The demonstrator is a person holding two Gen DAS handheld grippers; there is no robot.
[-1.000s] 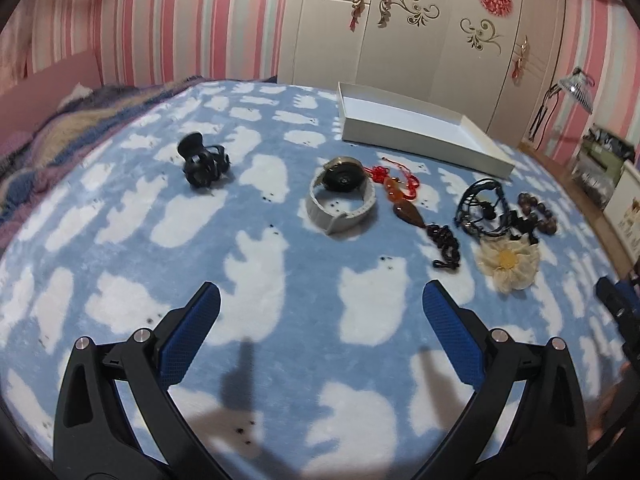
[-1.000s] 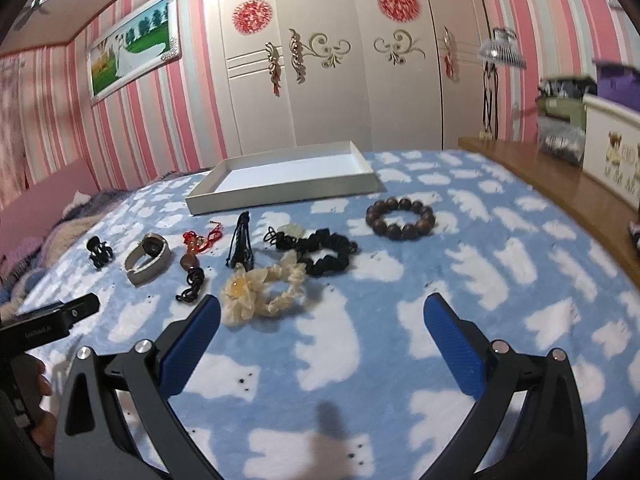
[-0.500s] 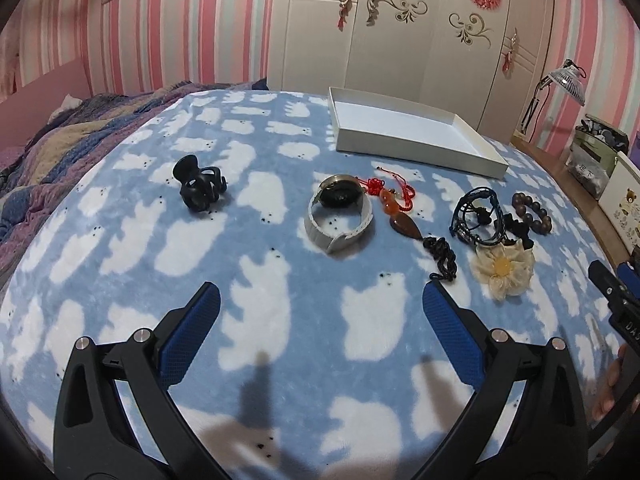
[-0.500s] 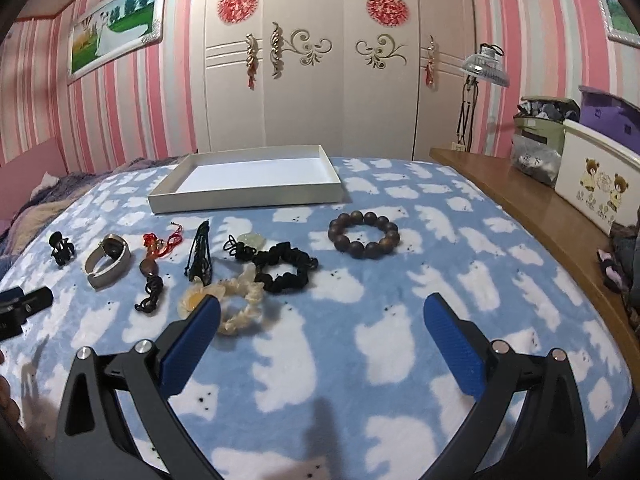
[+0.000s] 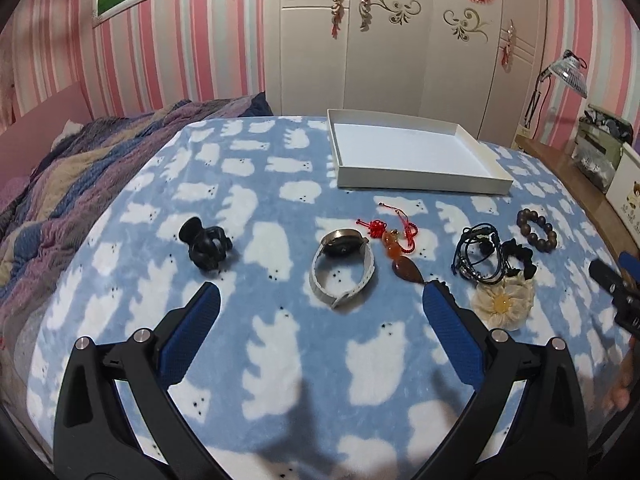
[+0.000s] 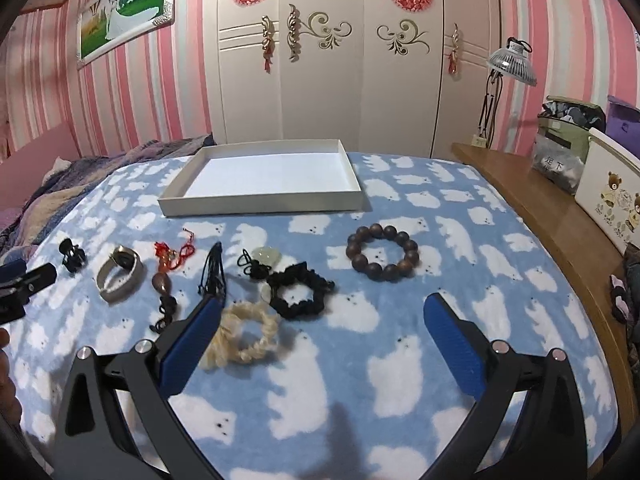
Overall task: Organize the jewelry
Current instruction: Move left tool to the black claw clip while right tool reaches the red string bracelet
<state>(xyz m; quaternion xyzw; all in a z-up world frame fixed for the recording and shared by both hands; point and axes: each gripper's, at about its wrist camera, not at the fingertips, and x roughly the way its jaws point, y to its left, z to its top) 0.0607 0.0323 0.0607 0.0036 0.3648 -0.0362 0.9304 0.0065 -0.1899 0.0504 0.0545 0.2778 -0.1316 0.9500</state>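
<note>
I see the watch [image 5: 343, 268] mid-frame, band loop running toward me; left tongs [image 5: 320, 308] and right tongs [image 6: 322, 312] both wide, hovering level.

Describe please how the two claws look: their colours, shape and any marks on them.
Both look alike. The left claw and the right claw each have two black plastic arms with triangular cut-outs, spreading in a V shape. Round silver screw heads sit on the arms. Each finger ends in a blue textured pad. No cables or printed markings show on them.
</note>
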